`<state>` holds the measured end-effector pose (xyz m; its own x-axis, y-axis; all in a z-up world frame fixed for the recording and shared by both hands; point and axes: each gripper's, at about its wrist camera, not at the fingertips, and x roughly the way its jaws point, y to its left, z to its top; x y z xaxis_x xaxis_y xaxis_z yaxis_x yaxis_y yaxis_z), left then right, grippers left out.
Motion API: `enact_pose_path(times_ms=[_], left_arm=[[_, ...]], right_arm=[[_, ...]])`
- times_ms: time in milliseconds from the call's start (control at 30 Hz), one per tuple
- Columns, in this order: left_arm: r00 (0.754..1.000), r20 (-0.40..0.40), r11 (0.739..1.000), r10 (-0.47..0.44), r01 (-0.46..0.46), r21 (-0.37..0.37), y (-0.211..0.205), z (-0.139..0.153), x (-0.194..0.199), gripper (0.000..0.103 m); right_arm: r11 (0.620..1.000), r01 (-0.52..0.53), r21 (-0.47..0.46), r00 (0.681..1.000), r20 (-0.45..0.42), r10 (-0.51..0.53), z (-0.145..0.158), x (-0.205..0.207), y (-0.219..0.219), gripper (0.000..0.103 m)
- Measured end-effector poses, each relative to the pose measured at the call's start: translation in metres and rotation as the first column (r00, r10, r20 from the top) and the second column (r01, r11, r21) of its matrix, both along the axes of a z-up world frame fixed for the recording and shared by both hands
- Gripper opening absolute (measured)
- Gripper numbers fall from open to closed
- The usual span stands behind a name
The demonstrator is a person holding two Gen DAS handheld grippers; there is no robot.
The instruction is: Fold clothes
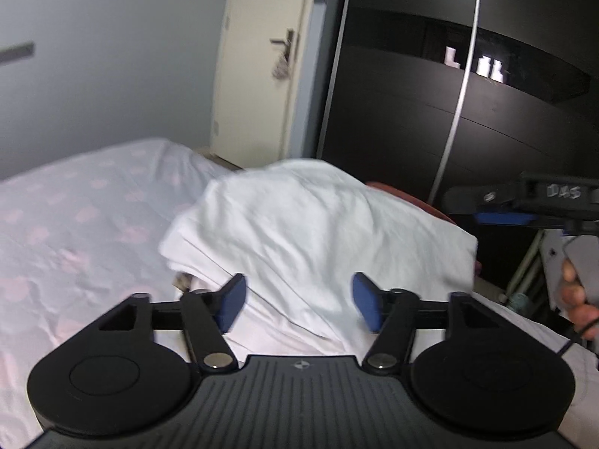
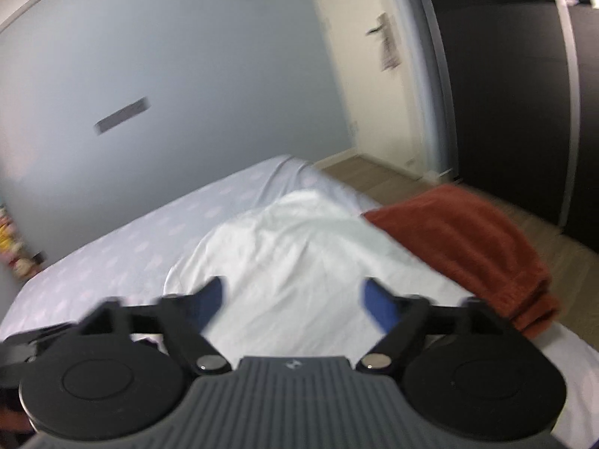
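1. The left gripper [image 1: 298, 301] stands wide open, its blue pads [image 1: 233, 301] well apart with nothing between them. They hang just short of the near part of the white garment [image 1: 318, 224] and do not pinch it.

2. The right gripper [image 2: 294, 305] is likewise spread wide and holds nothing. White cloth shows between and beyond its fingers, but neither pad presses on it. In the left wrist view the right gripper's body juts in at the right margin, with the person's hand [image 1: 578, 295] on its handle below.

3. The white garment [image 2: 299, 254] lies on the bed [image 2: 112, 239], towards the bed's right edge and its far right corner. It is a rounded, doubled-over mound, not a spread sheet. Layered edges show at its left side in the left wrist view, so it seems at least one fold has been made and let go.

4. Its surface is soft, thin and lightly creased. The outline is uneven, so the bundle looks loose rather than squared. I judge that another fold, or a smoothing and tidying of the edges, is left to do.

5. A rust-red fabric [image 2: 475, 239] lies just beside the white garment along the right edge of the bed, partly draping over it. It looks bunched, and whether it is folded I cannot tell.

6. Both views are blurred.
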<state>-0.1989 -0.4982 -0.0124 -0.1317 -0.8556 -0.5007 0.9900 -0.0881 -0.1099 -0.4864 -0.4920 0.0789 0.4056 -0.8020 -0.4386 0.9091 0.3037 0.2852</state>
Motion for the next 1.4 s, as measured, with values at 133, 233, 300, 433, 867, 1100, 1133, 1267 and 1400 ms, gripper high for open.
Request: enact_pose_path(times_ms=[133, 233, 300, 433, 867, 1100, 1133, 1267, 1400], left_arm=[[0.999, 0.028, 0.999, 0.04, -0.039, -0.036, 0.011, 0.013, 0.0, 0.079], [0.993, 0.073, 0.995, 0.097, -0.094, -0.041, 0.017, 0.017, -0.002, 0.08], [0.988, 0.096, 0.992, 0.123, -0.118, -0.048, 0.021, 0.017, -0.003, 0.08], [0.986, 0.104, 0.99, 0.129, -0.122, -0.068, 0.034, 0.013, -0.003, 0.081], [0.978, 0.089, 0.982, 0.19, -0.188, -0.027, 0.06, -0.009, -0.006, 0.083], [0.98, 0.082, 0.984, 0.179, -0.178, -0.02, 0.07, -0.01, -0.009, 0.083], [0.98, 0.084, 0.984, 0.179, -0.178, -0.019, 0.072, -0.01, -0.01, 0.083], [0.98, 0.08, 0.984, 0.18, -0.179, -0.022, 0.077, -0.009, -0.011, 0.083], [0.98, 0.08, 0.983, 0.183, -0.182, -0.024, 0.08, -0.006, -0.01, 0.083]], right_arm=[[1.0, -0.007, -0.014, 1.0, -0.001, 0.007, 0.01, 0.01, 0.017, 0.092], [1.0, 0.001, -0.029, 0.998, -0.057, -0.003, 0.01, 0.022, 0.03, 0.092], [1.0, 0.002, -0.026, 0.997, -0.074, -0.004, 0.007, 0.027, 0.038, 0.092], [1.0, 0.009, -0.017, 0.996, -0.094, -0.01, -0.001, 0.034, 0.052, 0.092], [1.0, 0.027, -0.013, 0.986, -0.166, -0.028, -0.026, 0.049, 0.093, 0.092], [1.0, 0.028, 0.005, 0.987, -0.161, -0.027, -0.031, 0.048, 0.11, 0.092], [1.0, 0.024, 0.004, 0.987, -0.16, -0.023, -0.031, 0.049, 0.112, 0.092], [1.0, 0.005, -0.004, 0.986, -0.164, -0.005, -0.03, 0.053, 0.119, 0.092], [1.0, -0.012, -0.006, 0.986, -0.166, 0.011, -0.028, 0.057, 0.124, 0.093]])
